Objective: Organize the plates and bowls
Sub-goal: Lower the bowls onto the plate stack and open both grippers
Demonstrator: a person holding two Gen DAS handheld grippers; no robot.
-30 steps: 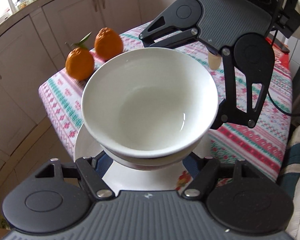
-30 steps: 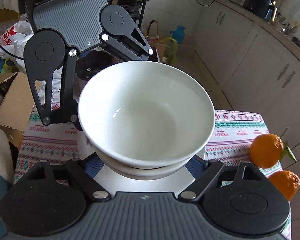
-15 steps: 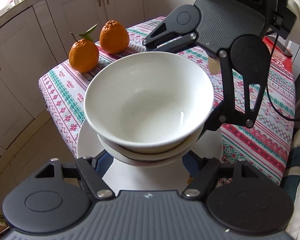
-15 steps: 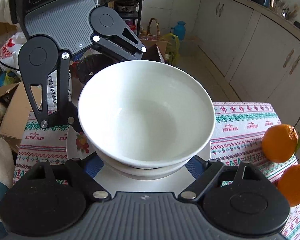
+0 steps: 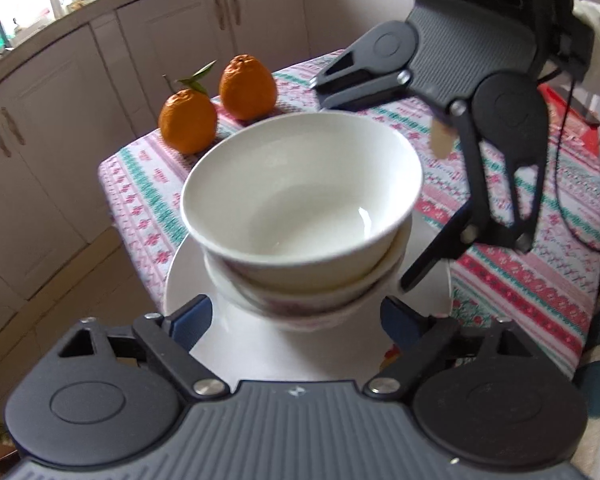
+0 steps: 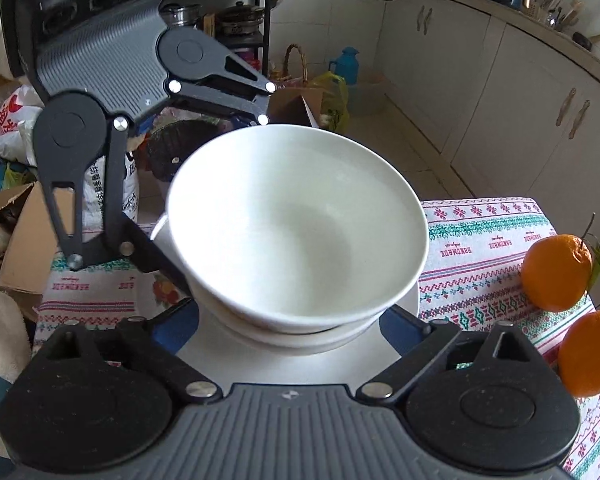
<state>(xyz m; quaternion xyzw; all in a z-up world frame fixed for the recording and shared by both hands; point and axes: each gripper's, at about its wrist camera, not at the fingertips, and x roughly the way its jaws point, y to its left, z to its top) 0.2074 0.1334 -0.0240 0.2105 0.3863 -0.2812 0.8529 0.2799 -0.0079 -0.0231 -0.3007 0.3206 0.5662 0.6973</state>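
Observation:
A white bowl [image 5: 300,188] sits nested in a second bowl [image 5: 308,304] with a red pattern on its outside, on a white plate [image 5: 188,276]. The stack shows in the right wrist view too, bowl [image 6: 296,232] over plate [image 6: 276,364]. My left gripper [image 5: 296,316] is open, its blue-padded fingers either side of the lower bowl's base. My right gripper [image 6: 288,328] is open, straddling the stack from the opposite side. Neither holds anything.
Two oranges [image 5: 216,108] lie on the patterned tablecloth [image 5: 540,256] beyond the stack, near the table's corner; they show at the right in the right wrist view [image 6: 556,272]. Kitchen cabinets [image 5: 60,140] and floor surround the small table.
Both grippers have drawn back and up from the stack, so more plate and the lower bowl's side show. The bowls and plate stay put on the table.

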